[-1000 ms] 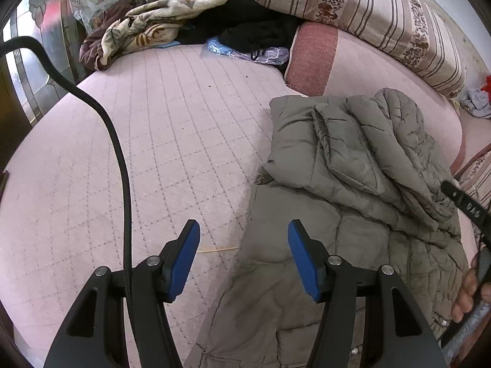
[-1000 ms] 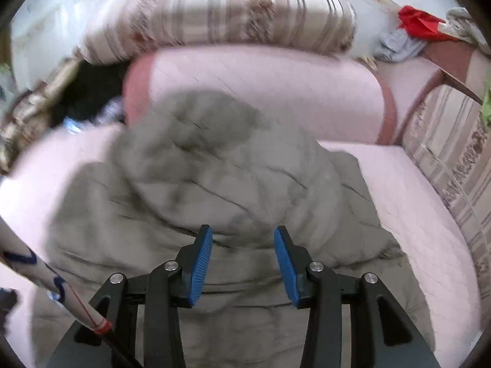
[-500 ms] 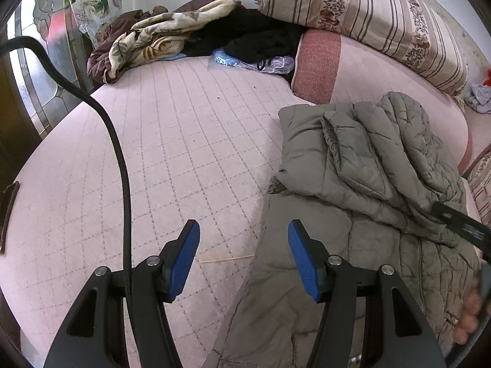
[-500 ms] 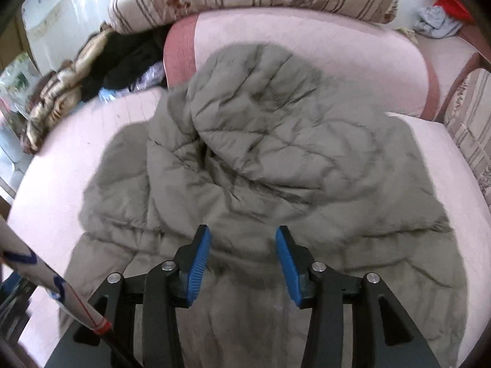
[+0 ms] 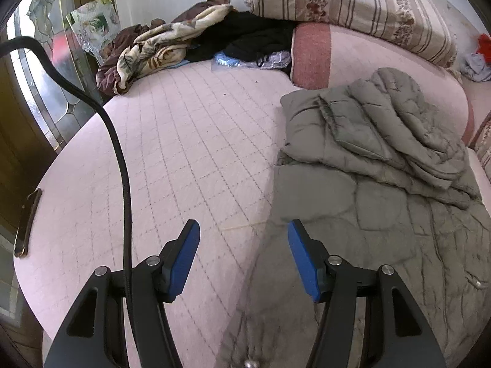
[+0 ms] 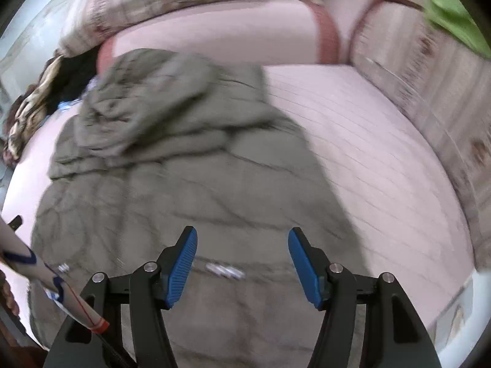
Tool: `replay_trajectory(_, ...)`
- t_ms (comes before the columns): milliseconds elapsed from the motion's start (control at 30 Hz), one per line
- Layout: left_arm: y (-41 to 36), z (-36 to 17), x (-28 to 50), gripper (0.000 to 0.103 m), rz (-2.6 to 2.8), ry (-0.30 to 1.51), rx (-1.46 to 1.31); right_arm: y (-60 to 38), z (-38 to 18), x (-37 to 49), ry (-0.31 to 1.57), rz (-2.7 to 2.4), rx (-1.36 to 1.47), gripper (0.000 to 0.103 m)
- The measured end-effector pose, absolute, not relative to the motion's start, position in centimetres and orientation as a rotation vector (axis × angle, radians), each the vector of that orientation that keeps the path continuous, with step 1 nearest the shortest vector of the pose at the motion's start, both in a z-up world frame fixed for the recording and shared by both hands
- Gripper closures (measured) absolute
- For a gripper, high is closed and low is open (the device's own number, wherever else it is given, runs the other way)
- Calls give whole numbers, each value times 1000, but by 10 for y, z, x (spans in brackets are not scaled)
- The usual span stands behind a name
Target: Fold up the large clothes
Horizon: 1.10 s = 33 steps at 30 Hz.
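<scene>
Since a second ago the right gripper [image 6: 242,260] has pulled back from the hood toward the hem; its jaws are opening, empty. Left gripper [image 5: 244,257] hangs open over the jacket's left edge, gripping nothing. On the pink mattress [image 5: 172,153] the grey jacket [image 5: 383,184] lies lengthwise away from both grippers, top part already folded. No containers are visible.
</scene>
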<state>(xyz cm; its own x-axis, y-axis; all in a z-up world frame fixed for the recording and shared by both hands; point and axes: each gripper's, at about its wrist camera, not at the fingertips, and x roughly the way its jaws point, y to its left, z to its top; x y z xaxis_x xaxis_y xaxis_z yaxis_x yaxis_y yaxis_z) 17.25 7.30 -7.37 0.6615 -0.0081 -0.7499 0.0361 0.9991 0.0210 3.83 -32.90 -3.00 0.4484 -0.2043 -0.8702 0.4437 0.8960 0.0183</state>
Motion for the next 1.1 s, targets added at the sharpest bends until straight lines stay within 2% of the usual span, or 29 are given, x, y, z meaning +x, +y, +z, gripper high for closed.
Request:
replay_trajectory(200, 65, -72, 136, 41, 9, 783, 154, -380, -29, -29, 1029, -510, 348, 34)
replay_trajectory(567, 79, -94, 102, 41, -40, 951, 172, -441, -60, -80, 1018, -572, 539, 27)
replay_trajectory(867, 132, -124, 105, 40, -188, 1086, -155, -471, -99, -81, 992, -450, 816, 20)
replay_trajectory(1100, 136, -142, 106, 40, -453, 1137, -402, -476, -105, -76, 957, -368, 880, 20)
